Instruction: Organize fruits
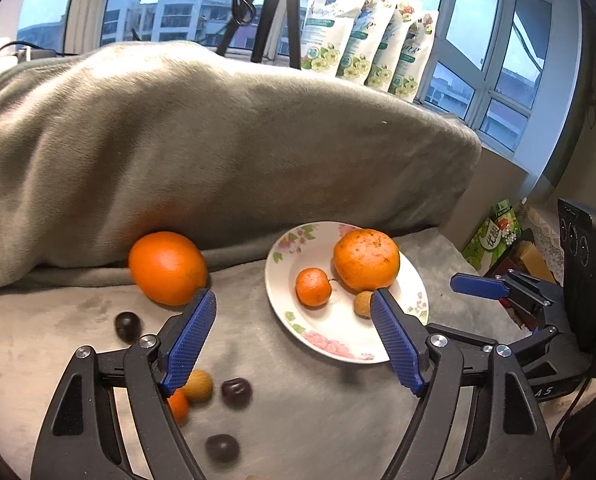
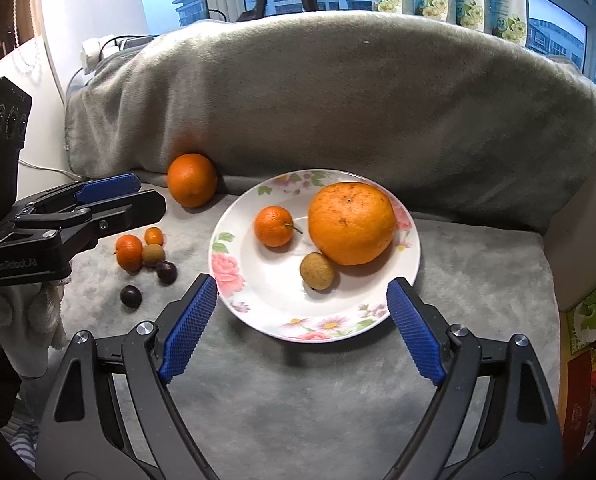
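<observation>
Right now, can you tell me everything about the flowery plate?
The plate is round, white and glossy, likely ceramic, with pink flowers and green leaves painted around its rim. It lies flat on the grey blanket, close to the blanket-covered hump behind. Inside rest a big orange, a small mandarin with a stem, and a little tan round fruit touching the big orange. No gripper touches the plate.
</observation>
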Motion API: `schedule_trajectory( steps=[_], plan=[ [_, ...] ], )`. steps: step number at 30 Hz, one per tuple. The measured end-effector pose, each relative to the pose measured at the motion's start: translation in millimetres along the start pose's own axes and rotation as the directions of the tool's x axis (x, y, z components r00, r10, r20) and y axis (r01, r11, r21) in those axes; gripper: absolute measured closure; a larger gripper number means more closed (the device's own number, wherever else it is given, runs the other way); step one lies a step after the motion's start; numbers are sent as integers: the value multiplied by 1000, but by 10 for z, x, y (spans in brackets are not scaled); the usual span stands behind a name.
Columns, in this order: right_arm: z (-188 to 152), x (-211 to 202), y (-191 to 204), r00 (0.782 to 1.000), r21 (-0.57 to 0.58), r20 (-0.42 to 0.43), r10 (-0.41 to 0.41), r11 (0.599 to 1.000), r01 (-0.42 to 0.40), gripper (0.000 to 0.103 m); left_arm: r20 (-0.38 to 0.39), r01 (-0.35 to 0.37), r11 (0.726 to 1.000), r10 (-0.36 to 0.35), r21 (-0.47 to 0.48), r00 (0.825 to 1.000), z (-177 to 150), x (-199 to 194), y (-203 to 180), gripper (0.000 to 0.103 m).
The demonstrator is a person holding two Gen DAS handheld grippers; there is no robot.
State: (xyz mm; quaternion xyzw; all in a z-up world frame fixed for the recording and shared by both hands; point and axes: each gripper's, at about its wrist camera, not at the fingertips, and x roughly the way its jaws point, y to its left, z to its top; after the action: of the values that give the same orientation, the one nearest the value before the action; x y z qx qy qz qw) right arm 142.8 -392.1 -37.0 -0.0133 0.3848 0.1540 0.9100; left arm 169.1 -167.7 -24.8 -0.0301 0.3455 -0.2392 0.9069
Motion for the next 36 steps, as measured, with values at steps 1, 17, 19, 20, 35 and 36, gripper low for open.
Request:
schedule_trajectory(
  steps=[1, 17, 19, 20, 35, 36],
  plan=[
    [1, -8, 22, 1000, -1, 2, 4, 1000, -4, 14, 4, -2, 1000, 2, 1, 1000, 2, -27, 26, 23],
    [-20, 9, 583, 986, -81, 0, 164, 983, -164, 14, -37, -65, 991, 61, -119, 997, -225, -374, 996, 26],
    [-26, 52, 647, 983, -93, -15, 184, 978, -185, 14, -50, -60, 990, 54, -126, 997, -266, -364, 1028, 29],
    [-33, 77, 683, 982, -101, -22, 190, 976, -191, 14, -60, -54, 990, 46, -134, 997, -297, -355, 1050, 30],
    [-98, 530, 989, 964, -186, -152, 219, 951, -246, 50, -146, 22, 982, -50, -188, 988, -570, -181, 1097, 40],
    [-96, 549, 997, 963, -190, -157, 219, 950, -247, 51, -150, 24, 982, -53, -190, 987, -576, -171, 1100, 41]
  ],
)
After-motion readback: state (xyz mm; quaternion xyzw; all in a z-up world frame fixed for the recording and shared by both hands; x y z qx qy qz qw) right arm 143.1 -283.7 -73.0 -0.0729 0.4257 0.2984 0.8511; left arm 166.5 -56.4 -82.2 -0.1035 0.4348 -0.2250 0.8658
